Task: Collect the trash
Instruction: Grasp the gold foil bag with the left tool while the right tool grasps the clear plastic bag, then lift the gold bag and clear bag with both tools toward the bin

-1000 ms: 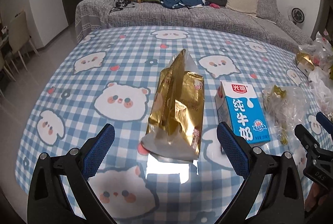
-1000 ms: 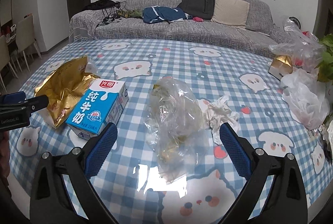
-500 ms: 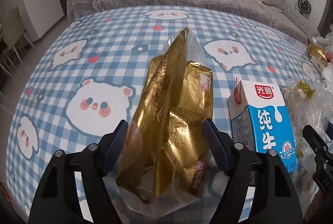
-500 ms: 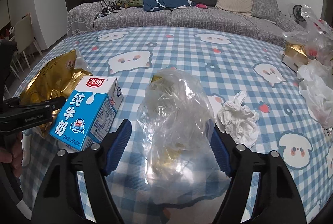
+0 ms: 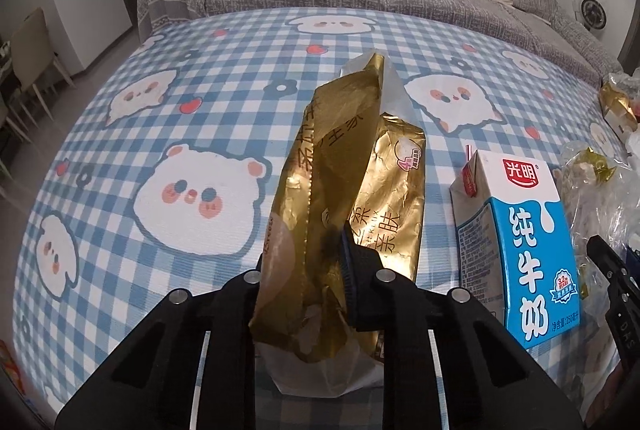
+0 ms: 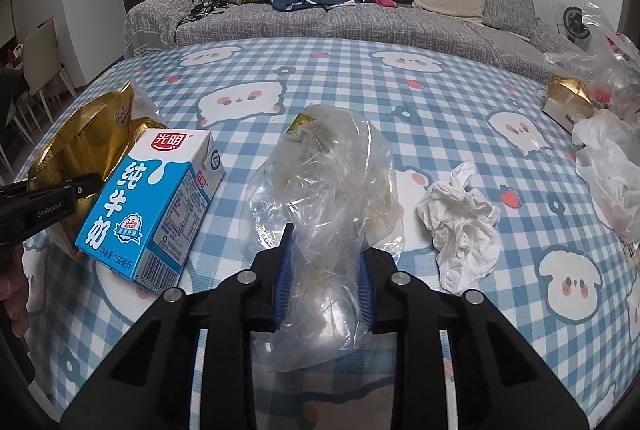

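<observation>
Two pieces of rubbish are being taken at once off the checked tablecloth [image 5: 200, 134]. Through the left wrist camera, the left gripper [image 5: 308, 262] is pressed together on the gold foil bag [image 5: 344, 166], pinching its lower end where it lies beside the milk carton [image 5: 520, 230]. It looks light, crinkly and slippery; that flattened lower edge seems the sensible hold.

Through the right wrist camera, the right gripper [image 6: 325, 270] is closing on the clear plastic bag [image 6: 324, 182], pads already squeezing its near end. Soft, nearly weightless, likely to slide; a bunched fold should hold best. A crumpled tissue [image 6: 460, 222] lies just beside it.
</observation>
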Demonstrator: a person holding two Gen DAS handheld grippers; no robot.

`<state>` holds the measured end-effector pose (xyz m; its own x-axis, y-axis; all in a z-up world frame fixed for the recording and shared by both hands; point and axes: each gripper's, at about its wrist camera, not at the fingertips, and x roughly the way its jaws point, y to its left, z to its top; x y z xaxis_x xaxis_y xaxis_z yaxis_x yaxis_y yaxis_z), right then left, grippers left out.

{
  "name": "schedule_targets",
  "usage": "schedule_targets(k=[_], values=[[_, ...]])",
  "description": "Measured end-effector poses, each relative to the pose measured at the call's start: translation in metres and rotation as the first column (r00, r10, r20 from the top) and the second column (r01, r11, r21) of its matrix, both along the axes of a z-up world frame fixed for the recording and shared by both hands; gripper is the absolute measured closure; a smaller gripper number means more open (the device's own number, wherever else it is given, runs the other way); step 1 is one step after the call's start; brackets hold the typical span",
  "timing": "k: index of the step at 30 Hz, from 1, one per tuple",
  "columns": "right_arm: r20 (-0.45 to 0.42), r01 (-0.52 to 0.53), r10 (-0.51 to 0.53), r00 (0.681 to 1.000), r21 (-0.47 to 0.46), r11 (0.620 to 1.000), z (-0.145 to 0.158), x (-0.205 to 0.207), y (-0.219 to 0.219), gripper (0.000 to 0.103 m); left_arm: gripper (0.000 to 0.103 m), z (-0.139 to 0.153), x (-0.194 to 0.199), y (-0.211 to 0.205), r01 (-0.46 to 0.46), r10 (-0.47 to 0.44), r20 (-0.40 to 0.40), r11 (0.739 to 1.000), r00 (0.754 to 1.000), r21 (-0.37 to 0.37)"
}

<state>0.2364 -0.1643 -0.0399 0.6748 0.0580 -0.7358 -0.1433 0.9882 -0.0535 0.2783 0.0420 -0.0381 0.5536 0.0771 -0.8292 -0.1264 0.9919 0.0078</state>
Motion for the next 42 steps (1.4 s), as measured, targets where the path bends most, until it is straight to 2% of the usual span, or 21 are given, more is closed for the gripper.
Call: schedule_targets(k=[8, 19, 42], values=[[0.026, -0.004, 0.004, 1.0, 0.004, 1.0, 0.009, -0.008, 0.001, 0.079, 0.096, 0.001, -0.006, 0.002, 0.002, -0.002, 0.008, 1.0, 1.0, -0.003], [0.054, -0.017, 0.017, 0.998, -0.005, 1.0, 0.026, -0.023, 0.005, 0.079, 0.097, 0.016, -0.024, 0.003, -0.003, 0.003, 0.027, 1.0, 1.0, -0.01], [0.068, -0.022, 0.022, 0.997, 0.006, 1.0, 0.048, -0.091, -0.005, 0.079, 0.097, 0.037, -0.103, -0.01, 0.009, -0.006, 0.065, 0.998, 0.998, -0.055]])
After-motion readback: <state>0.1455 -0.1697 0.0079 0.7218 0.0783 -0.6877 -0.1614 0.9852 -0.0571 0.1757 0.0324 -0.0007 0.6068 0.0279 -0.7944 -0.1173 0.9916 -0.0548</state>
